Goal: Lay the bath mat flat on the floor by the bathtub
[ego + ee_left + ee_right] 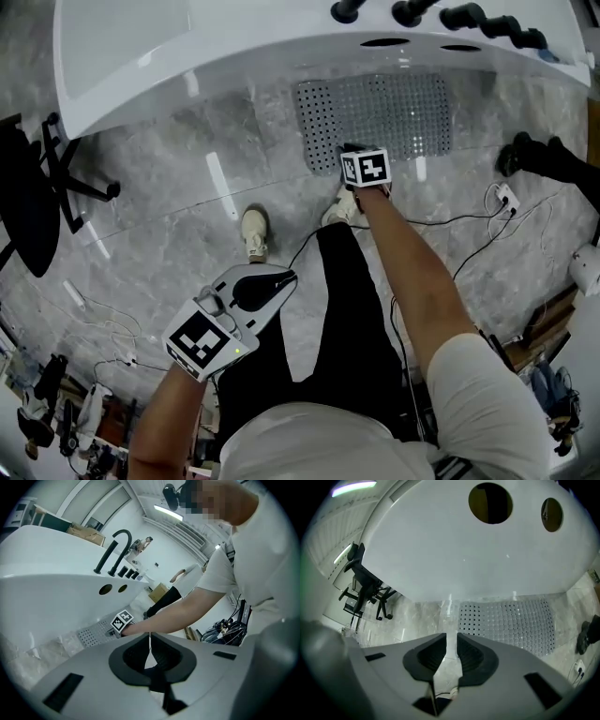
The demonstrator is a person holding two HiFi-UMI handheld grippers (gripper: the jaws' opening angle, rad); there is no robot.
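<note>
Mat (394, 112) lies flat on the floor (187, 164) beside the bathtub (187, 56); the task looks done. Right gripper (451, 638) fingers stand apart and empty near its edge; left gripper (150, 637) fingers are closed on nothing.

— Where does the bath mat (375, 117) lie?
— On the floor (187, 187), just beside the bathtub (234, 47), below the taps (441, 14). My right gripper (356, 161) hangs at its near edge, ahead of my right shoe (342, 211).
— And your other one?
— My left gripper (286, 278) is well back, close to my body, behind my left shoe (254, 232). An office chair (37, 187) stands far left; cables (497, 202) trail on the right.
</note>
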